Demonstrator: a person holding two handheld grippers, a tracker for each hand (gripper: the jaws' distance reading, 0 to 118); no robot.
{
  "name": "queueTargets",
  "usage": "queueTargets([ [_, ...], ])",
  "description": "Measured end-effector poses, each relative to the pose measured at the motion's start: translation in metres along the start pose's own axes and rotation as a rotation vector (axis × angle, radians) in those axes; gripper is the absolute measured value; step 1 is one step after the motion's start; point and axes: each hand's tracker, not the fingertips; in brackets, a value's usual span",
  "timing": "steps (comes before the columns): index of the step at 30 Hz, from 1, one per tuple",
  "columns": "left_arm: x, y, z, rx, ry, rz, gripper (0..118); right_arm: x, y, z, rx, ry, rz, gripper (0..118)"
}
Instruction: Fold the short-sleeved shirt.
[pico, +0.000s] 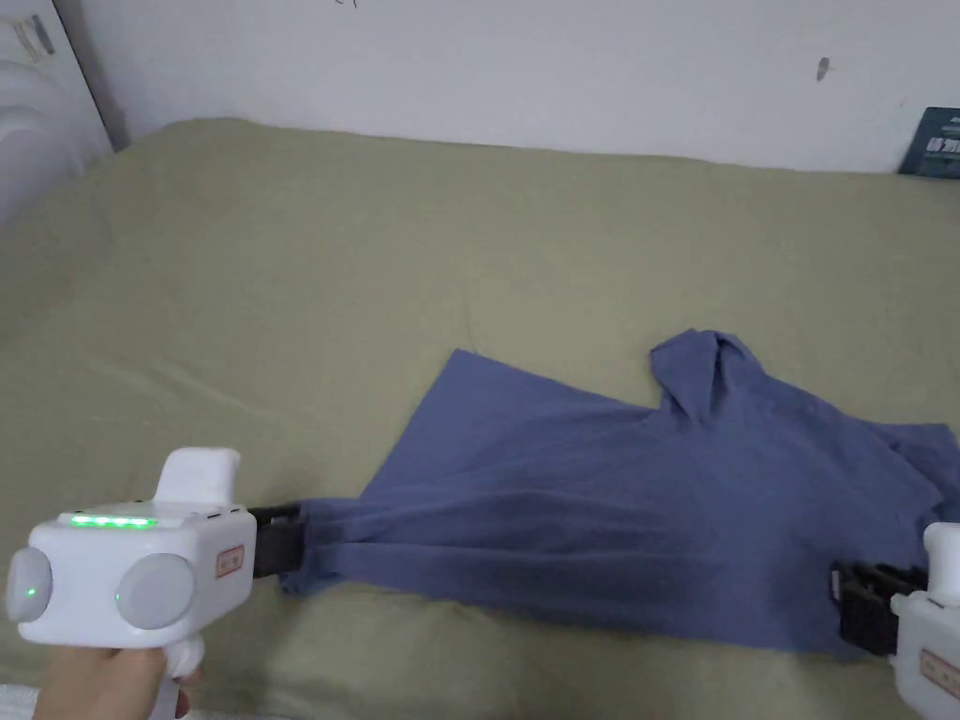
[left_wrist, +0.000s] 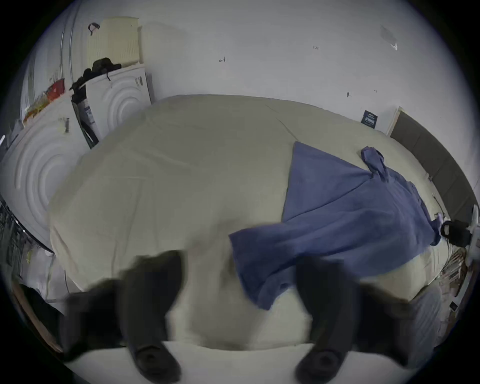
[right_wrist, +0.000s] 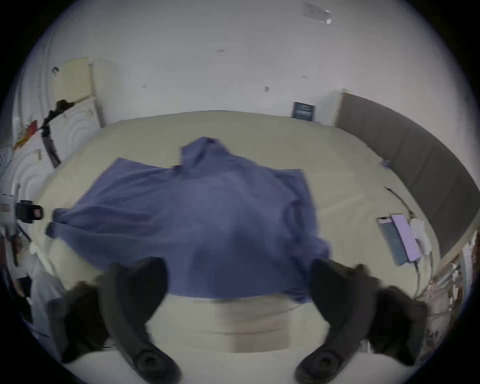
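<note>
A blue short-sleeved shirt (pico: 656, 497) lies spread on the olive bed sheet (pico: 375, 281), collar (pico: 698, 370) toward the wall. My left gripper (pico: 279, 551) sits at the shirt's left end, held by a hand at the lower left. In the left gripper view its jaws stand wide apart, and the shirt's corner (left_wrist: 262, 280) lies between them, close to the right jaw. My right gripper (pico: 858, 605) is at the shirt's near right edge. In the right gripper view this gripper (right_wrist: 237, 270) is open, with the shirt's near edge (right_wrist: 233, 259) lying between the spread jaws.
The bed meets a white wall (pico: 562, 66) at the back, where a dark card (pico: 937, 141) leans. Two phones (right_wrist: 400, 239) and a white charger (right_wrist: 420, 233) lie on the bed's right side beside a dark padded panel (right_wrist: 415, 161). White cabinets (left_wrist: 39, 161) stand left.
</note>
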Motion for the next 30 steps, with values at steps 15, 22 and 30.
queueTargets([
  [15, -0.014, 0.037, -0.051, -0.125, -0.111, 0.013, 104, -0.069, -0.012, -0.011, -0.021, 0.112, 0.067, 0],
  [22, -0.009, 0.023, -0.1, -0.23, -0.05, -0.049, 101, -0.074, -0.011, -0.015, -0.029, 0.135, 0.07, 0],
  [30, 0.014, 0.017, -0.081, -0.172, -0.049, -0.126, 2, -0.063, 0.001, -0.034, -0.037, 0.127, 0.089, 0],
])
